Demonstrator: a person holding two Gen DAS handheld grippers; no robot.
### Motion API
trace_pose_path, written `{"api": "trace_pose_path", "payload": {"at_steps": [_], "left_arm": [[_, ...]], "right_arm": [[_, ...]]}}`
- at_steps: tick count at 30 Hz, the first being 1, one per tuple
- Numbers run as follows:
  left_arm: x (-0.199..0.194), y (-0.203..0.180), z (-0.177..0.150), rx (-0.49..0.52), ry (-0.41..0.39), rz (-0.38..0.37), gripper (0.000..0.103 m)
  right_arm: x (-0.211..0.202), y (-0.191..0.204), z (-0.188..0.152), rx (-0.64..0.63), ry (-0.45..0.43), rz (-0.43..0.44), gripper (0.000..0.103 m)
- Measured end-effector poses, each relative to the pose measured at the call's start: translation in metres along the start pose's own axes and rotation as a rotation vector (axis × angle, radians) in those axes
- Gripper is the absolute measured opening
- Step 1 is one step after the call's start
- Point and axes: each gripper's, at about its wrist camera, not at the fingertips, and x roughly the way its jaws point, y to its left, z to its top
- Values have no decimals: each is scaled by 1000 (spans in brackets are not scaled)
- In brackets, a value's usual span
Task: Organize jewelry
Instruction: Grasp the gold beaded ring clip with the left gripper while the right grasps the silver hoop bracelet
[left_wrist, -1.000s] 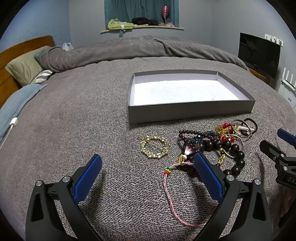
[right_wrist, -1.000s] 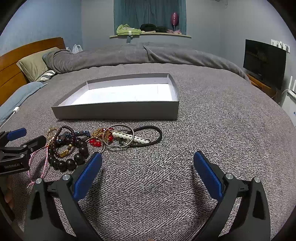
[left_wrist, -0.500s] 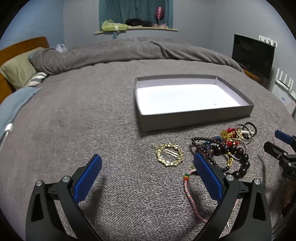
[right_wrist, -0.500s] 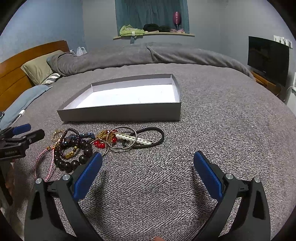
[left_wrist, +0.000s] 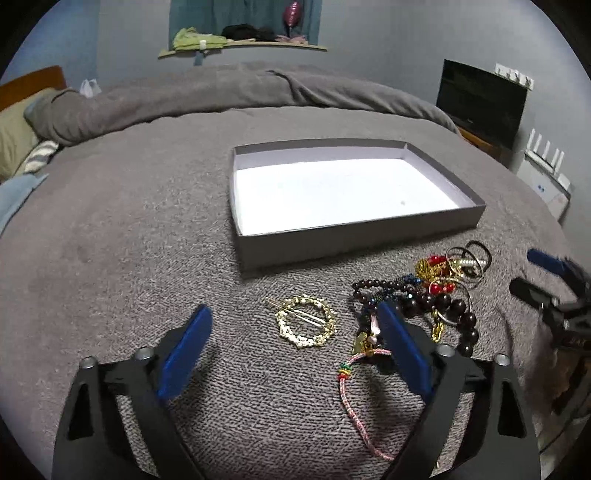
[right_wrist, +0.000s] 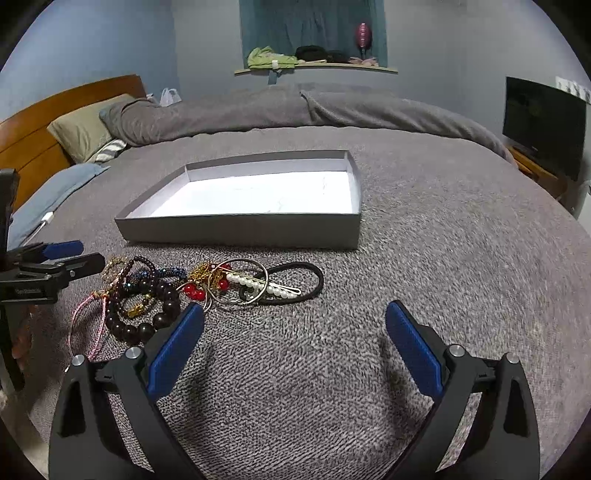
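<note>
Jewelry pile (right_wrist: 192, 291) lies tangled on the grey blanket (right_wrist: 424, 277), just ahead of the right gripper's (right_wrist: 295, 332) left finger; a gold ring clip (left_wrist: 306, 320) sits ahead between the left gripper's (left_wrist: 295, 332) fingers. Both grippers gape apart, holding nothing. Beyond them lies a shallow grey box (left_wrist: 362, 238).

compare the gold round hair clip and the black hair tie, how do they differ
The gold round hair clip is a stiff, studded metal ring with a pin across it; the black hair tie is a plain soft loop, stretched into an oval. The hair clip lies alone on the grey blanket, apart from the pile; the hair tie is tangled with the pearl clip and metal rings. Both lie flat in front of the grey box, outside it.
</note>
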Motion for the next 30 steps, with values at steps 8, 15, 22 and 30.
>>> {"api": "trace_pose_path", "payload": {"at_steps": [8,15,22,30], "left_arm": [[15,-3,-5,12,49,-16,67],[28,-2,-5,7,81,-24,61],[29,-5,-5,38,73,-1,42],[26,-5,-5,44,60,1,41]], "right_arm": [[14,1,28,-70,-28,70,69],[26,-6,16,-24,62,131,58],[28,7,8,-52,81,159,56],[33,19,9,-86,72,135,54]]}}
